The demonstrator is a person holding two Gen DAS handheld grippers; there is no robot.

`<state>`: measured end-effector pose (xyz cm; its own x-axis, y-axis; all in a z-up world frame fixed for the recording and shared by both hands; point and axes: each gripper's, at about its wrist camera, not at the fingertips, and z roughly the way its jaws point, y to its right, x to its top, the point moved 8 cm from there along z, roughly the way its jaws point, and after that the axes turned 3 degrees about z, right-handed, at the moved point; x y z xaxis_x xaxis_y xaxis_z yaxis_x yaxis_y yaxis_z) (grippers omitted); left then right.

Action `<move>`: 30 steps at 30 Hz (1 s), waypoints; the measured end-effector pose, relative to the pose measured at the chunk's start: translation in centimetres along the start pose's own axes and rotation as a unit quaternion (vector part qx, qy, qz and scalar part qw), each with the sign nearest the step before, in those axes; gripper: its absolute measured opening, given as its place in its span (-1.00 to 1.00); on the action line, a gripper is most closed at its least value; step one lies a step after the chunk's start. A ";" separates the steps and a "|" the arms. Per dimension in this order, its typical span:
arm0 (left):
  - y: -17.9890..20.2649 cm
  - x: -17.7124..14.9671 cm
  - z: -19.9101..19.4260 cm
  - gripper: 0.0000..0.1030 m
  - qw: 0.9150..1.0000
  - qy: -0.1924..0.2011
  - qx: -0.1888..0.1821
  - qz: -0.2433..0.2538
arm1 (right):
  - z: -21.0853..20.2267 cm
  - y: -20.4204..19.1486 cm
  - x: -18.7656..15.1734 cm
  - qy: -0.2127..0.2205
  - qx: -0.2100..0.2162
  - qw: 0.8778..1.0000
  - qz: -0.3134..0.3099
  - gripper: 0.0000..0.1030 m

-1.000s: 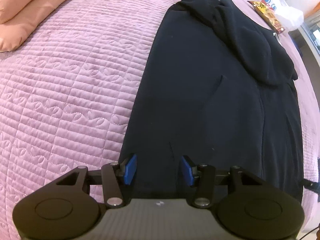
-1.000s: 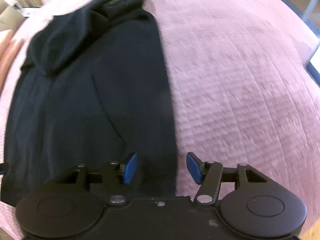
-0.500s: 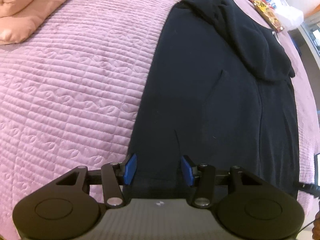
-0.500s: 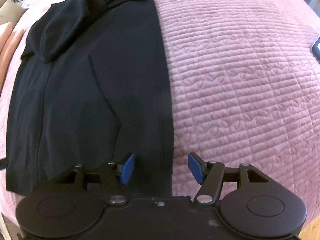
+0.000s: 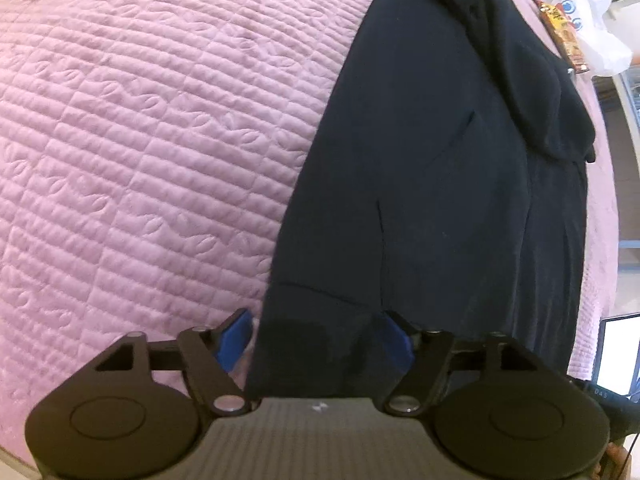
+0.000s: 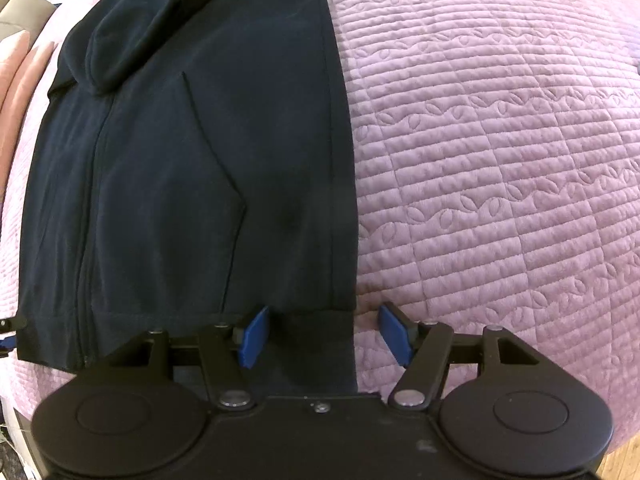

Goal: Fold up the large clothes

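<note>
A large dark navy garment (image 5: 420,168) lies flat and lengthwise on a pink quilted bedspread (image 5: 140,128), with its sleeves folded over its far part. My left gripper (image 5: 316,340) is open, its blue pads straddling the garment's near left hem corner. In the right wrist view the same garment (image 6: 192,168) fills the left half. My right gripper (image 6: 322,334) is open, its pads straddling the near right hem corner. Neither gripper holds cloth.
A white plastic bag (image 5: 592,40) and a snack packet (image 5: 560,36) lie at the far right of the bed. A lit screen (image 5: 620,352) sits at the right edge. Pink pillows (image 6: 16,64) show at far left. The bedspread (image 6: 500,160) stretches right.
Both grippers have moved back toward the near hem and lower to the bed. The left now straddles the left hem corner, the right the right hem corner. Both stay open.
</note>
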<state>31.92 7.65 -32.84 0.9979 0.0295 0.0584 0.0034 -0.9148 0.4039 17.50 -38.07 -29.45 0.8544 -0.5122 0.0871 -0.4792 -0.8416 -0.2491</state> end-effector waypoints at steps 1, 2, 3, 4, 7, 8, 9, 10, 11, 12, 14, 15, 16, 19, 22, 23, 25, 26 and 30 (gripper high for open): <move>0.0 0.0 0.1 0.57 1.000 0.001 -0.005 -0.003 | 0.4 -0.3 0.1 -0.003 0.002 1.000 0.000 0.46; 0.2 0.0 0.3 0.58 1.000 0.004 -0.008 -0.005 | 0.6 -0.3 0.3 -0.005 0.003 1.000 -0.002 0.43; 0.4 0.0 0.4 0.57 1.000 0.008 -0.007 -0.002 | 0.9 -0.4 0.5 -0.005 0.005 1.000 -0.005 0.23; 0.6 -0.1 0.5 0.39 1.000 0.012 0.001 0.008 | 1.0 -0.5 0.7 -0.007 0.012 1.000 -0.009 -0.09; 1.5 -0.7 0.2 -0.65 0.998 0.021 0.044 0.048 | 0.7 -1.3 0.8 -0.010 0.044 0.999 -0.002 -0.62; 1.6 -0.6 -0.1 -0.83 0.998 0.025 0.029 0.040 | 0.5 -1.4 1.1 -0.010 0.058 0.998 0.005 -0.63; 1.7 -0.2 -0.6 -0.84 0.999 0.033 0.011 0.021 | 0.1 -1.4 1.5 -0.005 0.068 0.998 0.015 -0.64; 1.9 0.4 -1.2 -0.85 0.999 0.046 -0.002 0.013 | -0.3 -1.4 2.1 0.002 0.078 0.997 0.021 -0.66; 2.3 1.1 -1.8 -0.86 0.998 0.060 -0.014 0.010 | -1.0 -1.5 2.9 0.012 0.087 0.996 0.022 -0.67; 3.0 2.1 -2.4 -0.86 0.997 0.076 -0.030 0.007 | -1.9 -1.8 4.0 0.028 0.094 0.995 0.017 -0.67; 4.5 4.2 -3.2 -0.86 0.993 0.103 -0.058 0.008 | -3.3 -2.3 6.6 0.061 0.104 0.993 0.013 -0.73; 5.5 5.9 -3.4 -0.86 0.990 0.119 -0.070 0.011 | -3.9 -2.5 8.4 0.081 0.112 0.990 0.013 -0.74; 6.3 7.5 -3.4 -0.86 0.988 0.134 -0.078 0.015 | -4.3 -2.7 10.2 0.099 0.119 0.988 0.013 -0.74; 7.9 12.8 -2.2 -0.74 0.981 0.178 -0.083 0.003 | -4.1 -3.1 15.4 0.160 0.113 0.981 0.008 -0.74; 8.3 17.0 -1.7 -0.10 0.971 0.214 -0.103 -0.043 | -3.5 -2.6 19.4 0.207 0.098 0.972 0.049 0.02; 8.4 17.7 -2.0 0.13 0.967 0.230 -0.098 -0.044 | -3.5 -2.3 20.1 0.211 0.095 0.971 0.063 0.11; 8.7 18.5 -2.4 0.24 0.964 0.254 -0.073 -0.026 | -3.6 -2.0 20.4 0.219 0.092 0.970 0.060 0.17; 8.7 18.7 -2.5 0.24 0.966 0.251 -0.063 -0.008 | -3.6 -1.6 20.5 0.219 0.085 0.971 0.051 0.20; 9.8 19.4 -1.2 0.24 0.971 0.223 -0.029 0.076 | -2.7 -1.6 20.3 0.200 0.063 0.978 0.020 0.23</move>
<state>51.26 -0.32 -26.67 0.8589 0.0786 0.5060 -0.1590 -0.8984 0.4095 35.07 -47.62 -24.67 0.6769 -0.5910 0.4388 -0.4598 -0.8050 -0.3749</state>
